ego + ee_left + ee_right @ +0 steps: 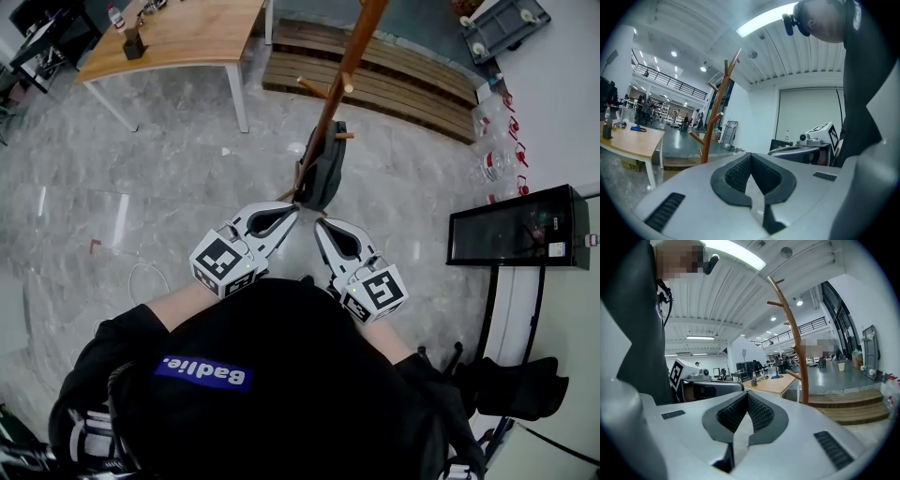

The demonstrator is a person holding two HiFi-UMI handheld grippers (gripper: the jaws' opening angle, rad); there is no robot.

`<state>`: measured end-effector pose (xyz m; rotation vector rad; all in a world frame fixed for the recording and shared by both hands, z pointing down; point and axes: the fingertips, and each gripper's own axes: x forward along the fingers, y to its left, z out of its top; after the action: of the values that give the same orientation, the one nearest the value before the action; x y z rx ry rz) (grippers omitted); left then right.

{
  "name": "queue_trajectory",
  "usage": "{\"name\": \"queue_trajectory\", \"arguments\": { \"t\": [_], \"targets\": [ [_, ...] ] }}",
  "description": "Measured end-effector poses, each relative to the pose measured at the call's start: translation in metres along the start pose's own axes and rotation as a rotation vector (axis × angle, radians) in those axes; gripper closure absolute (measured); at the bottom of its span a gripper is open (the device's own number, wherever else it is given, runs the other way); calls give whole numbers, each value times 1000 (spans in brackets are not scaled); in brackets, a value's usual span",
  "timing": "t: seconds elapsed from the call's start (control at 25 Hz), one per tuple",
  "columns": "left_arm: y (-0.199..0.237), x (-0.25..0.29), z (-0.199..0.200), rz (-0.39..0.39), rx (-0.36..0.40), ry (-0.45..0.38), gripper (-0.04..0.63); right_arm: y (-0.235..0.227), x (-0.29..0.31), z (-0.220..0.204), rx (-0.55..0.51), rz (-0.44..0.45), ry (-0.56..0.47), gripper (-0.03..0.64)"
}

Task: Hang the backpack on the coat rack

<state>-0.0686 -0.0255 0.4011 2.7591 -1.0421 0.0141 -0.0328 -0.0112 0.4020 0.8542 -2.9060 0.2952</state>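
On the coat rack (349, 66), approx. halfway down the pole in the head view, the backpack (322, 169) hangs as a dark, slim shape. Its top sits right at a short peg (343, 136) and its body drops along the pole, clear of the floor (141, 187). Which strap or loop is over the peg is too small to tell.

The left gripper (293, 208) has its jaws closed tip to tip w/ nothing between them; the left gripper view shows the pads (740, 171) meeting on air. The right gripper (320, 223) reads the same: jaws together and empty, per the right gripper view. Both point roughly level toward the rack, tips just below and near the bag's lower end, but not gripping it. Contact w/ the fabric can't be confirmed.

Judgement: main step looks done, i.e. the bag is on the rack and carried by the peg, not by either tool. What's left, if anything, is to check it hangs steady and pull both tools back.
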Motion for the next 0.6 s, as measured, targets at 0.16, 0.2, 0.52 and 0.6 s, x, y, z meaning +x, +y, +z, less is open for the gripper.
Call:
{"name": "queue_trajectory", "arguments": {
  "t": [0.16, 0.2, 0.52, 0.6],
  "targets": [
    [0, 3, -1, -3, 1, 3, 586, -2, -1, -1, 0, 0, 3, 611],
    [-1, 3, -1, -3, 2, 4, 586, -2, -1, -1, 0, 1, 2, 611],
    [-3, -2, -3, -6, 1, 8, 586, 2, -1, -3, 8, 5, 12, 611],
    [-4, -4, -4, -10, -2, 9, 586, 5, 0, -4, 11, 7, 15, 611]
  ]
}}
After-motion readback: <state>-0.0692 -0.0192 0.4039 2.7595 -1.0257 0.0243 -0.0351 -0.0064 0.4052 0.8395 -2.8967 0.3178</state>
